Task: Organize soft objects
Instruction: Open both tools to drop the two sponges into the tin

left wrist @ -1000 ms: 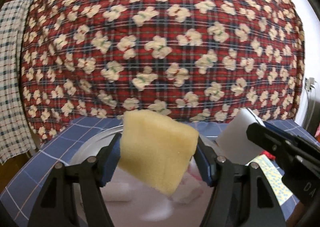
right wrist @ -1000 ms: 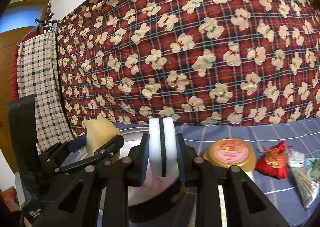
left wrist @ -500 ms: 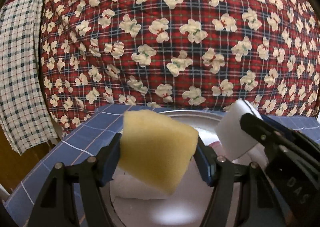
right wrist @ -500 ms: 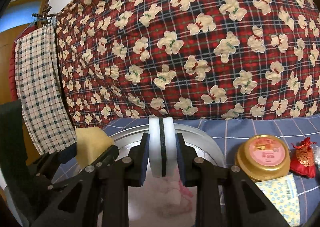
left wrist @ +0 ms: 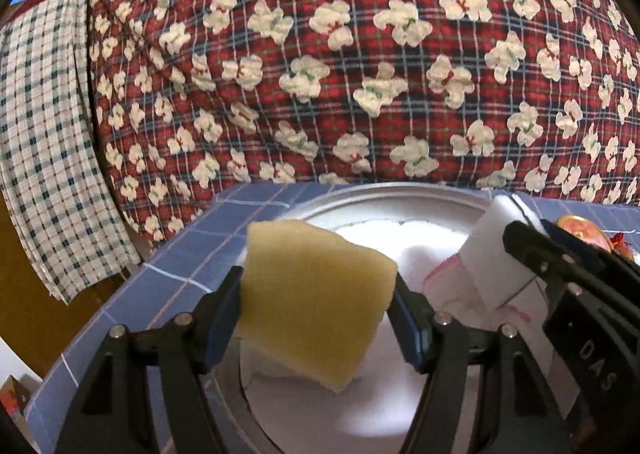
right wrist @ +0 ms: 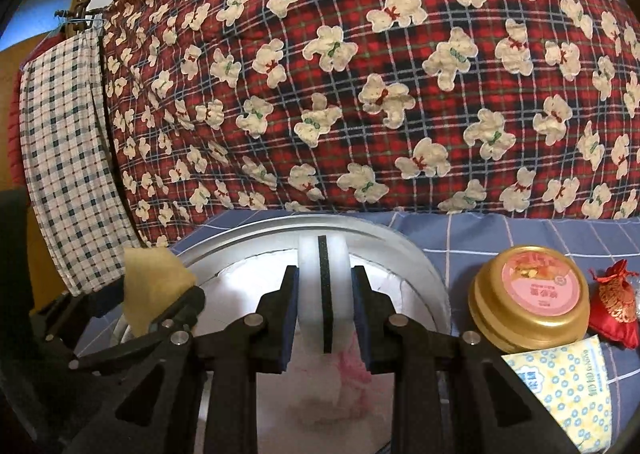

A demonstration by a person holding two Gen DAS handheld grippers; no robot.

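Observation:
My left gripper is shut on a yellow sponge and holds it over the near left part of a round metal basin. My right gripper is shut on a white sponge with a black middle layer, held over the same basin. White soft items with pink marks lie inside the basin. The right gripper and white sponge show at the right in the left wrist view. The yellow sponge shows at the left in the right wrist view.
The basin stands on a blue checked cloth. A gold round tin with a pink lid, a red pouch and a patterned packet lie to its right. A red bear-print quilt rises behind. A checked cloth hangs at left.
Both grippers have moved forward and lower over the basin, each still holding its sponge. The basin's inside shows more fully now.

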